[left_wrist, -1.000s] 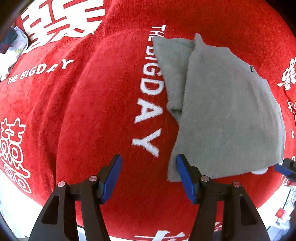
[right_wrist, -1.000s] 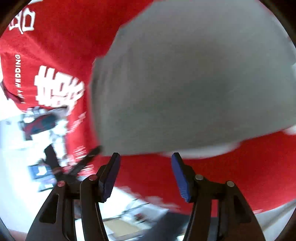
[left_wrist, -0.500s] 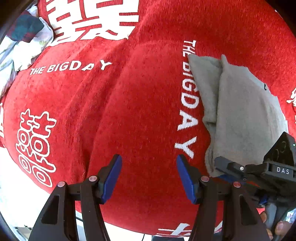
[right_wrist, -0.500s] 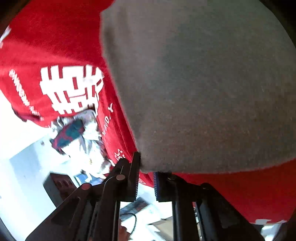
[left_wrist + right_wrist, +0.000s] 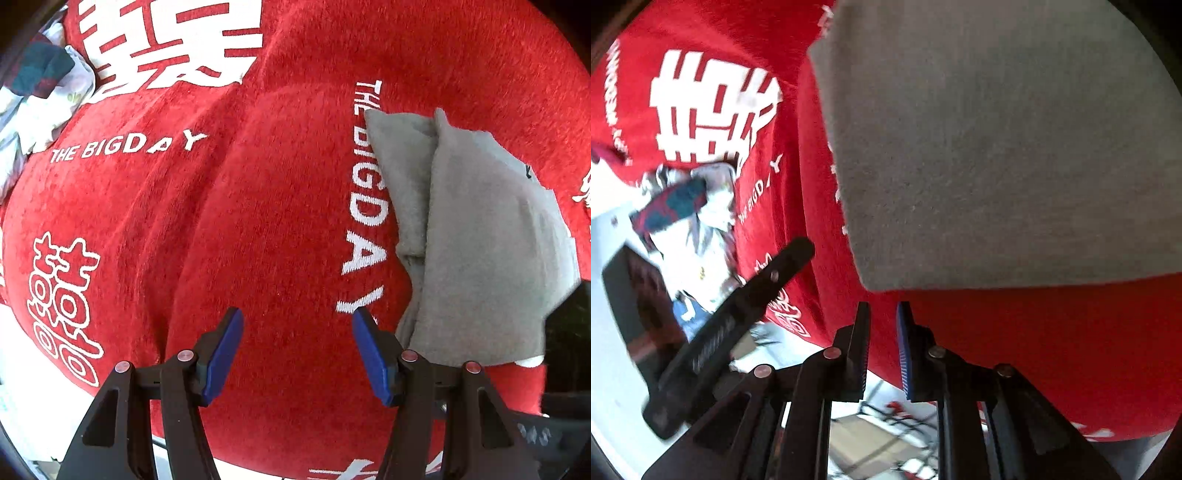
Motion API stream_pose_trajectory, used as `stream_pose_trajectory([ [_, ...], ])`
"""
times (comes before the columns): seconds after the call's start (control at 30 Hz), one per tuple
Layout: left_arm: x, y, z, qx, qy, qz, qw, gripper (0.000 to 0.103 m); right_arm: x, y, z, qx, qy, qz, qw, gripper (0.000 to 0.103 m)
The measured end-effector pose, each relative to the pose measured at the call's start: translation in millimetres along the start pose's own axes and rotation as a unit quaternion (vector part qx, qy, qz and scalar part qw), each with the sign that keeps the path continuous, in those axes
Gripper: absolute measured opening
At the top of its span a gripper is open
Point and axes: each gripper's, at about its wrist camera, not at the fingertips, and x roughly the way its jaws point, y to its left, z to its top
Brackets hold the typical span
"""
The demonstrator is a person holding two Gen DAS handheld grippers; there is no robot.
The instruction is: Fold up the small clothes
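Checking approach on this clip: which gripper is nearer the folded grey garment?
Right. The right gripper sits just short of the grey garment's near corner, empty. The left gripper hangs open over bare red cloth beside it.

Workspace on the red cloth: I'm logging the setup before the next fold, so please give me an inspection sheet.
Surface: red cloth with white print, rumpled into soft ridges.
Job's things: grey garment, folded, lying on the cloth.
Clutter: pile of patterned clothes at the cloth's edge.
Grippers: left gripper open over bare cloth, holding nothing. The right gripper is nearly closed; its jaws have just closed in, then eased slightly apart. Nothing is between them, and the garment's edge lies just beyond the tips.
Cables: nothing seen.
Surroundings: pale floor beyond the cloth's edge, blurred.
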Motion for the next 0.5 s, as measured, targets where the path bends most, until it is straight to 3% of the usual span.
stream_pose_trajectory([
  [0.1,-0.5,-3.5,2.9,0.001,0.003,-0.004,1.0,0.063,-21.5,-5.9,-2.1,-0.017,-0.008,-0.029,0.999,0.025],
  [0.17,-0.1,-6.6,3.4,0.006,0.006,-0.002,1.0,0.063,-37.5,-13.3,-2.2,-0.019,-0.019,-0.046,0.999,0.049],
  [0.3,3.6,-13.1,5.3,0.011,0.018,0.0,0.9998,0.063,-61.5,-25.3,-2.2,-0.013,-0.042,-0.064,0.997,0.056],
  [0.4,2.1,-15.5,6.2,0.006,0.009,0.015,0.9998,0.102,-74.1,-35.5,-2.5,0.002,-0.055,-0.072,0.996,0.07],
  [0.5,-1.3,-20.3,7.0,0.013,-0.003,0.017,0.9998,0.102,-81.1,-41.8,-4.0,0.012,-0.065,-0.07,0.995,0.075],
])
